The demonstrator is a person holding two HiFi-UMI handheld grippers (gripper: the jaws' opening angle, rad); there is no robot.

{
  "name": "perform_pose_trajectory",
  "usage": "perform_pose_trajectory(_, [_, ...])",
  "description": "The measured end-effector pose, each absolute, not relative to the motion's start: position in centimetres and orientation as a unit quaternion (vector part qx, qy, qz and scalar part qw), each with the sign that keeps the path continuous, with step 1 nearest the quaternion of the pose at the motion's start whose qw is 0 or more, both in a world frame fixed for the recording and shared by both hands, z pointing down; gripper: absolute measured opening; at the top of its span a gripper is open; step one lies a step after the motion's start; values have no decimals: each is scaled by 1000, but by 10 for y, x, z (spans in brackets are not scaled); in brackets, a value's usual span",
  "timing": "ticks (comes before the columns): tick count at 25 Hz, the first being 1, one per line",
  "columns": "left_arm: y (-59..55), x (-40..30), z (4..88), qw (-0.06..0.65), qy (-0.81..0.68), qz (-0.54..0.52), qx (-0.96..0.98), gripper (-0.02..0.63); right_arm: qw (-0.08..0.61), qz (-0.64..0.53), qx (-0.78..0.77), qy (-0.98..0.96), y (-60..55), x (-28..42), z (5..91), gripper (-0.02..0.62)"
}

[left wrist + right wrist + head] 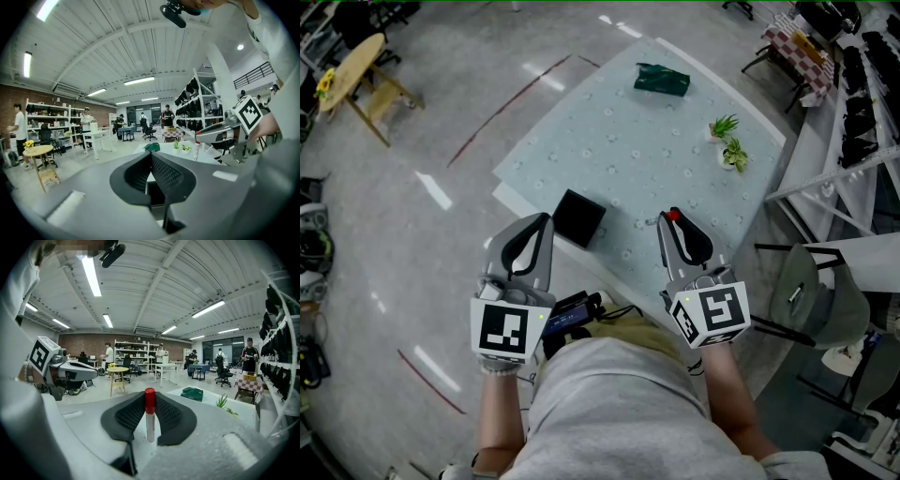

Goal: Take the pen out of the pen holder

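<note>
Now the fingers [127, 414] of the right gripper [149, 395] pinched the pen [149, 423] just under its red cap; those of the left gripper [546, 221] were pressed together, empty. Both grippers pointed forward, nearly level, over the tabletop [656, 141]. The pen stood upright, cap up, clear of the black pen holder [578, 217].

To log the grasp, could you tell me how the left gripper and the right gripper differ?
The right gripper is shut on a red-capped pen, held upright; the left gripper is shut on nothing. The left gripper sits nearer the holder than the right gripper. Both point the same way, side by side.
</note>
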State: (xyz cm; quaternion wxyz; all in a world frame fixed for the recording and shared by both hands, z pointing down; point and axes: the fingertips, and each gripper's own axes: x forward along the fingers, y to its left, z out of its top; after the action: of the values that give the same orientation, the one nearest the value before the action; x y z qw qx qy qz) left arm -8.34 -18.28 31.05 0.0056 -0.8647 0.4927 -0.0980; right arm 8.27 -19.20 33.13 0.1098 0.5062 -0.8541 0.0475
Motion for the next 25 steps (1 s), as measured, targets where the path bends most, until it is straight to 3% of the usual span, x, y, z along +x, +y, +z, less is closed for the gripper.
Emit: perform_pose_trajectory(25, [-180,-85,311,7,495,-100,-863,0,111,43,500,-858,-191,78,329,63])
